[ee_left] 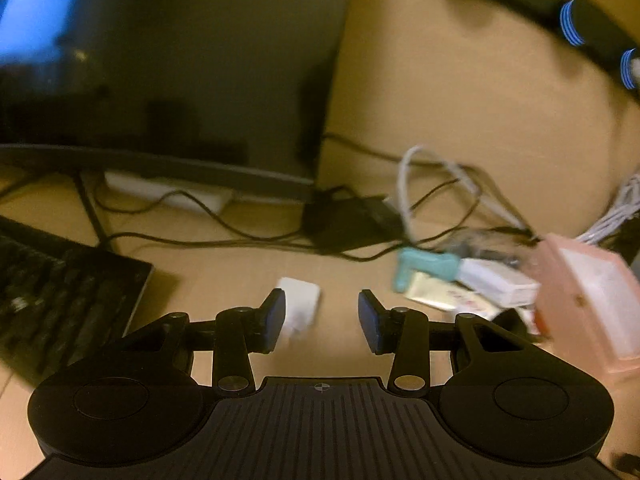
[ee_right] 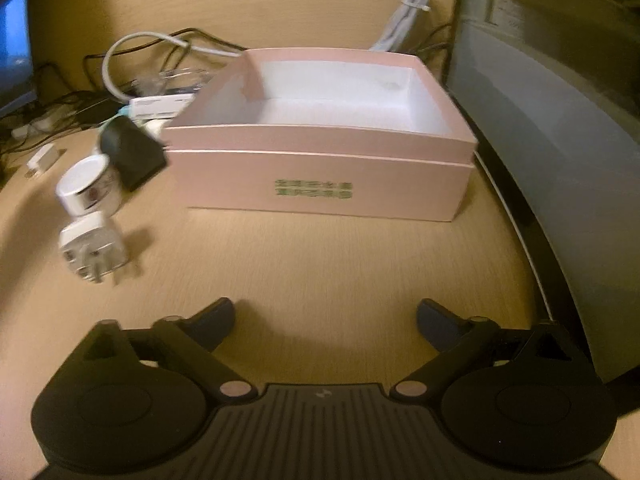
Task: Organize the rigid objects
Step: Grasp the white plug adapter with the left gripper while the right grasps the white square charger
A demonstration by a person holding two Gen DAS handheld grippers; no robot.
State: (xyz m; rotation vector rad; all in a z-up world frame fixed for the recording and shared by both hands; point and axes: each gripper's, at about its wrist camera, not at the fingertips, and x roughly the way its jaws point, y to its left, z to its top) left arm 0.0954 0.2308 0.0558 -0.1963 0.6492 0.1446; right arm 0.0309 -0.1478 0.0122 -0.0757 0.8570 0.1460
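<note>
An open pink box (ee_right: 320,176) with a white inside stands on the wooden desk; it also shows at the right edge of the left wrist view (ee_left: 588,300). To its left lie a white wall plug (ee_right: 92,250), a small white jar (ee_right: 88,190), a black object (ee_right: 132,152) and a small white adapter (ee_right: 42,158). My right gripper (ee_right: 326,320) is open and empty, in front of the box. My left gripper (ee_left: 322,316) is open and empty, with a white charger (ee_left: 300,304) just beyond its left finger. A teal object (ee_left: 424,266) and small white boxes (ee_left: 496,282) lie to the right.
A monitor (ee_left: 160,80) and a black keyboard (ee_left: 60,300) are at the left in the left wrist view. Tangled cables (ee_left: 420,200) and a black adapter (ee_left: 348,220) lie behind. A dark monitor panel (ee_right: 560,160) stands to the right of the box.
</note>
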